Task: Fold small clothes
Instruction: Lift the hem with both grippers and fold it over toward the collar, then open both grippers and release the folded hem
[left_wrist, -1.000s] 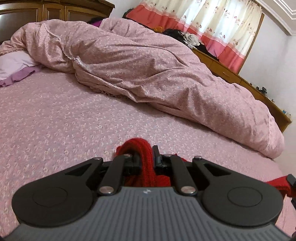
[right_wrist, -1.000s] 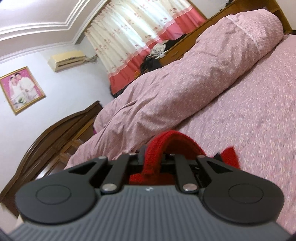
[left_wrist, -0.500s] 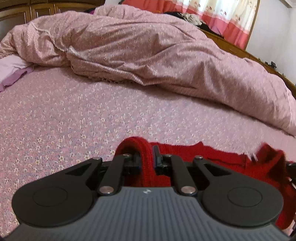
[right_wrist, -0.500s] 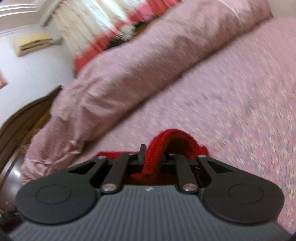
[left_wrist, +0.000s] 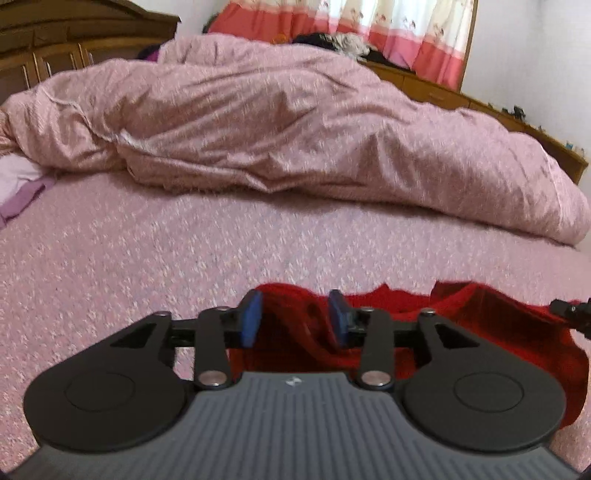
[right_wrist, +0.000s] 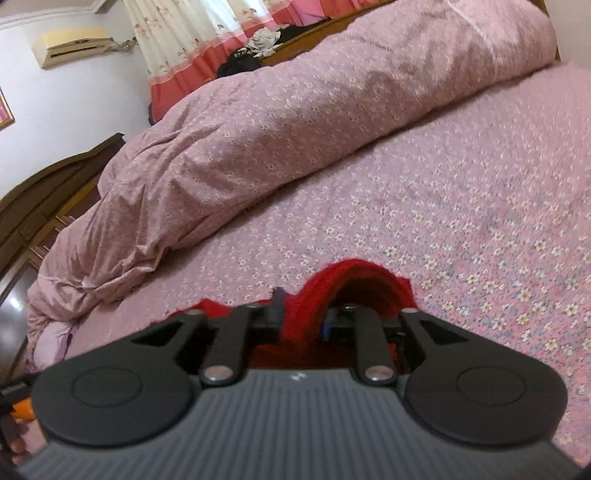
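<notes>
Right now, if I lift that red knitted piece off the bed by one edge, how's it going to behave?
The red knit garment will probably droop and stretch: it already lies rumpled on the flowered bedsheet. The chunky ribbed band arching between the right gripper fingers looks soft yet grippy, so slipping seems unlikely. It appears light; with the left gripper jaws just opened, the fabric slumps between them.

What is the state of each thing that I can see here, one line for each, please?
Left hand-held gripper: jaws just opened, pads off the cloth.
Right hand-held gripper: jaws just opened, knit fold still between them.
Red knitted garment: lying on the bed, bunched.
Duvet: crumpled in a heap.
</notes>
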